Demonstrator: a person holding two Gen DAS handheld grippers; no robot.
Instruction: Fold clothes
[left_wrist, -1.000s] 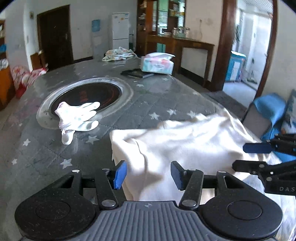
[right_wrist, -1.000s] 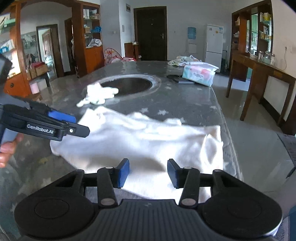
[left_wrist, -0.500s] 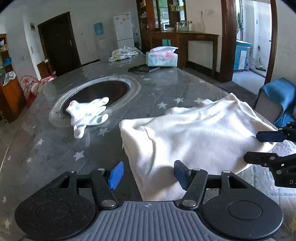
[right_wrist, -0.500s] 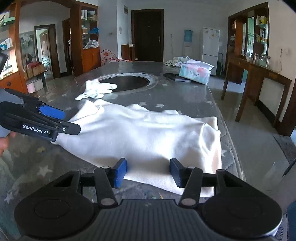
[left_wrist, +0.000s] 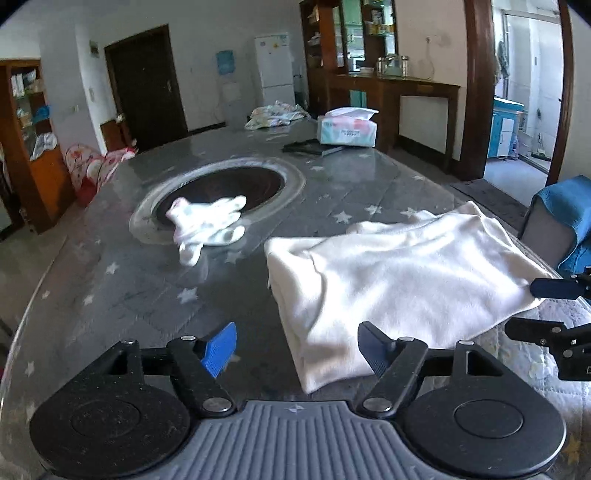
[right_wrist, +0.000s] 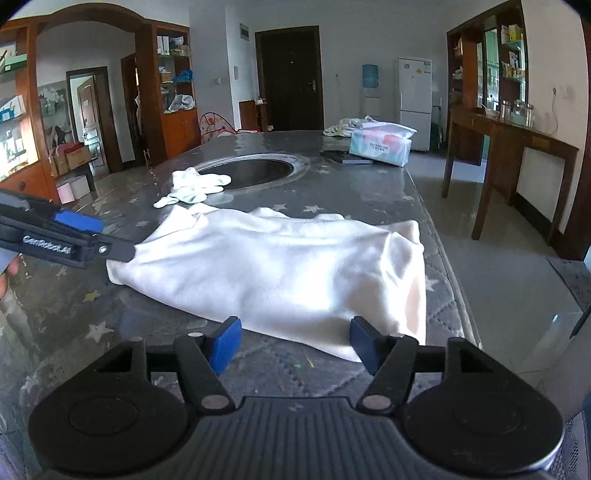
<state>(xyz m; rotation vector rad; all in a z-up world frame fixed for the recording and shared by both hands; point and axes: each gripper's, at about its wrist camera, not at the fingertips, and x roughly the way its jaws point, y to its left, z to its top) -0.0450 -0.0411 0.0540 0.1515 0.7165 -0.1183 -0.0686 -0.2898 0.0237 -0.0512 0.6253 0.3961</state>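
A cream-white garment (left_wrist: 391, 280) (right_wrist: 280, 266) lies folded over on the grey star-patterned table (left_wrist: 110, 295), near its front right corner. My left gripper (left_wrist: 297, 349) hovers just short of the garment's near left corner, jaws opening, nothing between them. My right gripper (right_wrist: 295, 345) sits before the garment's near right edge, jaws also opening and empty. Each gripper shows in the other's view: the right gripper (left_wrist: 546, 306) at the cloth's right edge, the left gripper (right_wrist: 74, 240) at its left corner. A small white garment (left_wrist: 207, 221) (right_wrist: 192, 186) lies crumpled by the round dark inset (left_wrist: 225, 188).
A tissue box (left_wrist: 347, 127) (right_wrist: 380, 142), a dark flat object (left_wrist: 310, 147) and a crumpled patterned cloth (left_wrist: 275, 112) sit at the table's far end. A blue-covered chair (left_wrist: 557, 218) stands right of the table. The table edge (right_wrist: 454, 280) drops to the floor on the right.
Both grippers drew back from the cream garment toward the near table edge while their jaws widened. The garment now lies flat, released, ahead of the fingertips.
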